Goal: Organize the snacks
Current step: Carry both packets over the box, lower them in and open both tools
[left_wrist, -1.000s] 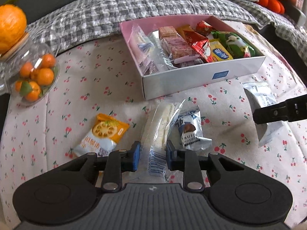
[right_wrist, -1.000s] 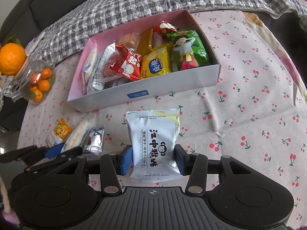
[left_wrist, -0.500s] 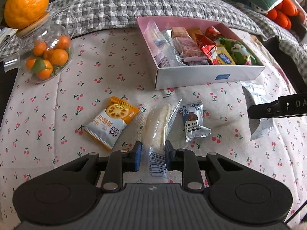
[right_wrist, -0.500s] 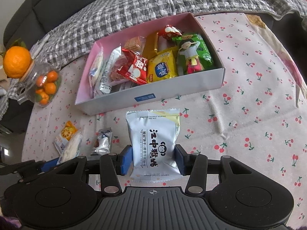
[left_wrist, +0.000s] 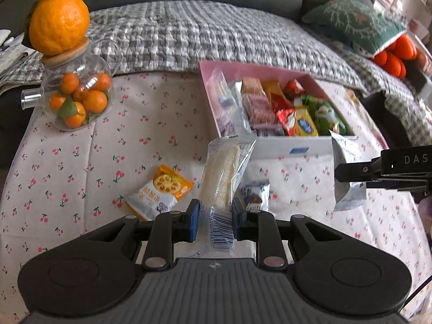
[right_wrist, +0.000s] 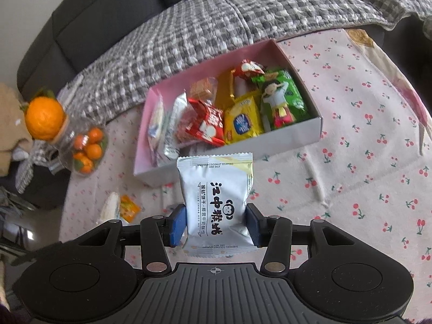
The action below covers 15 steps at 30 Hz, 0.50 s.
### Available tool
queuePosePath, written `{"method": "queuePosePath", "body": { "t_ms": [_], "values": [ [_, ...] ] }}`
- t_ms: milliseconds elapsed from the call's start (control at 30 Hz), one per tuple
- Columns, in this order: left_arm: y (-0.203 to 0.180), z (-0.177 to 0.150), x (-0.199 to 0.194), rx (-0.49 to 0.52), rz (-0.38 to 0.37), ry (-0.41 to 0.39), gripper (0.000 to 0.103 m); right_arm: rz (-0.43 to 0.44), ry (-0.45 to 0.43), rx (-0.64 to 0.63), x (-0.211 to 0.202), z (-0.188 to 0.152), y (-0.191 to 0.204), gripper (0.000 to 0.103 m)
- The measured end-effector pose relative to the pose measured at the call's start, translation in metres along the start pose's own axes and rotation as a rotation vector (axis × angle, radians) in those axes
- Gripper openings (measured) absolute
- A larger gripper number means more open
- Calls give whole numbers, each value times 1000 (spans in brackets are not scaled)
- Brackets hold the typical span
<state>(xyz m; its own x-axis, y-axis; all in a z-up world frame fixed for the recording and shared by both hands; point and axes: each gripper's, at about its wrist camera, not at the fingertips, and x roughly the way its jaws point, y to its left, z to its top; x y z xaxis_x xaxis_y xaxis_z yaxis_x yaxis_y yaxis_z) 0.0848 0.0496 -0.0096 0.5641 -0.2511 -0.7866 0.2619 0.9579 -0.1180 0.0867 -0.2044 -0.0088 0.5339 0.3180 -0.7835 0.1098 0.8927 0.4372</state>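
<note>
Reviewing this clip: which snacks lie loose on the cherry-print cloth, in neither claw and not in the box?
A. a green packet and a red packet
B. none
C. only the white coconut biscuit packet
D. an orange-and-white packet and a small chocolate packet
D: the orange-and-white packet and the small chocolate packet lie on the cloth, while the left claw grips the clear wafer packet and the right claw grips the white biscuit packet.
</note>
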Motion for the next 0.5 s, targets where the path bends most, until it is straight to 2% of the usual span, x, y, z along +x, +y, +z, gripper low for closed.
{"method": "queuePosePath", "body": {
  "t_ms": [267, 367, 500],
  "values": [
    [-2, 12, 2, -60, 8, -30, 21, 33, -60, 58, -15, 17, 3, 46],
    [-4, 21, 9, -80, 16, -25, 21, 35, -55, 89, -12, 30, 3, 46],
    [-5, 41, 18, -119, -29, -34, 21, 4, -83, 81, -7, 53, 6, 46]
  ]
}}
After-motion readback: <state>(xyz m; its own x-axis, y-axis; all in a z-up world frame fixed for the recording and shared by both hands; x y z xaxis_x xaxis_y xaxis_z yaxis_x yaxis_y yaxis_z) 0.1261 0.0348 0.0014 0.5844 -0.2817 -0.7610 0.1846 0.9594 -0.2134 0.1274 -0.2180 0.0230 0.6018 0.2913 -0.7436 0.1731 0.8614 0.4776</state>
